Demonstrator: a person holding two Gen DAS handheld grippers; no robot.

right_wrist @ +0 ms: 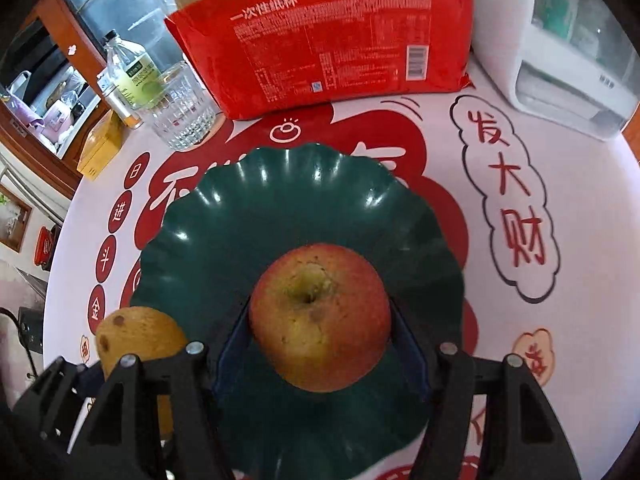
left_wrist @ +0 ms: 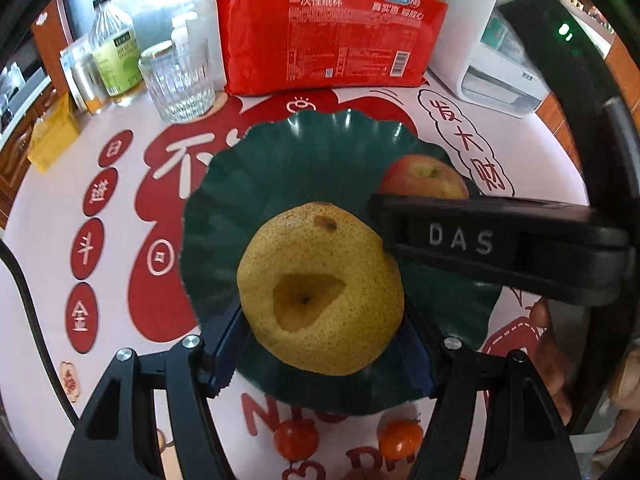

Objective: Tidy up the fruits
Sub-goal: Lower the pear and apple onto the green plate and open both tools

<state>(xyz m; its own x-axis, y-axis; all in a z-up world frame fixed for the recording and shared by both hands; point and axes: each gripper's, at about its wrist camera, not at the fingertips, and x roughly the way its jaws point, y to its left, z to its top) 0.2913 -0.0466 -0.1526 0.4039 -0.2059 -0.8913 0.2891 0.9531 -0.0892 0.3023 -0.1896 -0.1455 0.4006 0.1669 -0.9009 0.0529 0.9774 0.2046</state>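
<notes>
A dark green scalloped plate [left_wrist: 288,168] lies on the round table; it also shows in the right wrist view [right_wrist: 304,208]. My left gripper [left_wrist: 320,340] is shut on a yellow pear [left_wrist: 320,288] and holds it over the plate's near half. My right gripper [right_wrist: 320,336] is shut on a red-yellow apple [right_wrist: 320,316] over the plate. The apple [left_wrist: 424,180] shows behind the right gripper's black finger [left_wrist: 480,236] in the left wrist view. The pear [right_wrist: 136,336] shows at the lower left of the right wrist view. Two small orange-red fruits [left_wrist: 296,438] [left_wrist: 400,438] lie on the table near the plate's front edge.
A red pack of paper cups [left_wrist: 332,36] stands behind the plate. A ribbed glass [left_wrist: 180,84], bottles [left_wrist: 114,48] and a yellow box [left_wrist: 52,140] stand at the back left. A white appliance [left_wrist: 492,60] stands at the back right.
</notes>
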